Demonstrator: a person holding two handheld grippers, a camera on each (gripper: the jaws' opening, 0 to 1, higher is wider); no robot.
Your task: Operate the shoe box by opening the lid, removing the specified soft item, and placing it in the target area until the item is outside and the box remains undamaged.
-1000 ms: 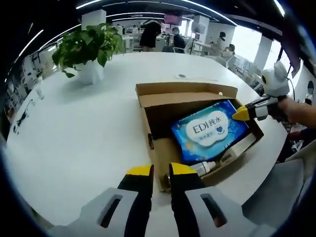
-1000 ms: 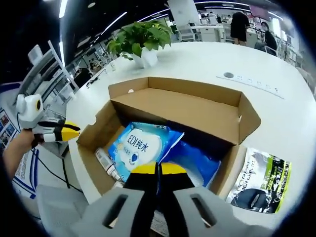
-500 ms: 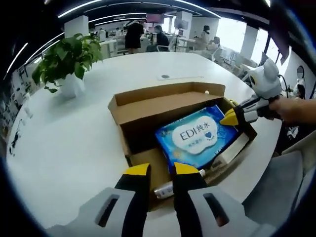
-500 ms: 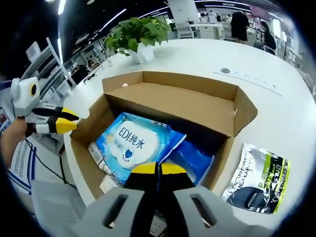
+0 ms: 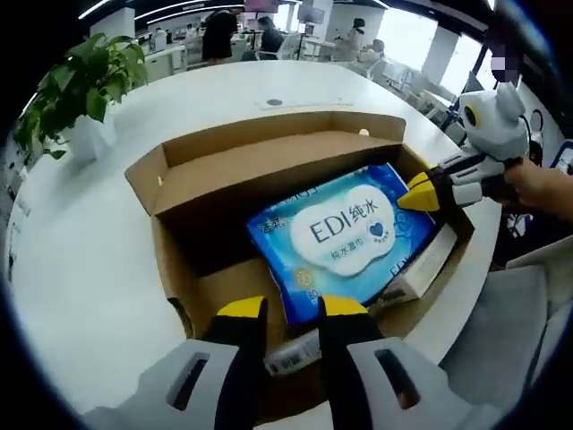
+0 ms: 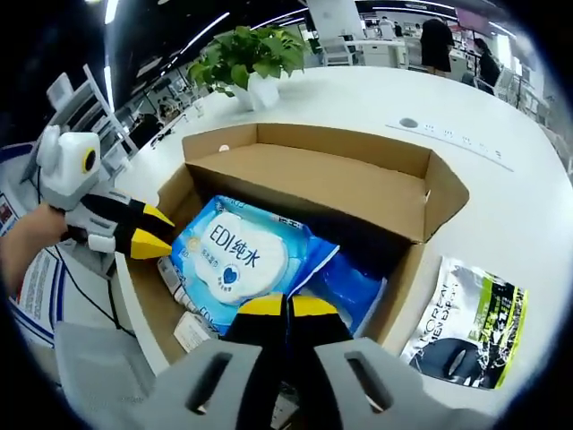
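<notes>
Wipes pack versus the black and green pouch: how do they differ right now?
The wipes pack is blue and white and lies inside the open cardboard box; the pouch is black, white and green and lies on the white table outside the box. The pack looks puffy and thick, the pouch flat. Both are soft packs lying flat, and neither is gripped.

Both grippers, left and right, have grey bodies, black jaws and yellow tips.

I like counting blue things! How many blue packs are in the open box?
2. The blue wipes pack labelled EDI lies on top; a second blue pack sits partly under it, toward the box's black-pouch side. More may hide underneath.
</notes>
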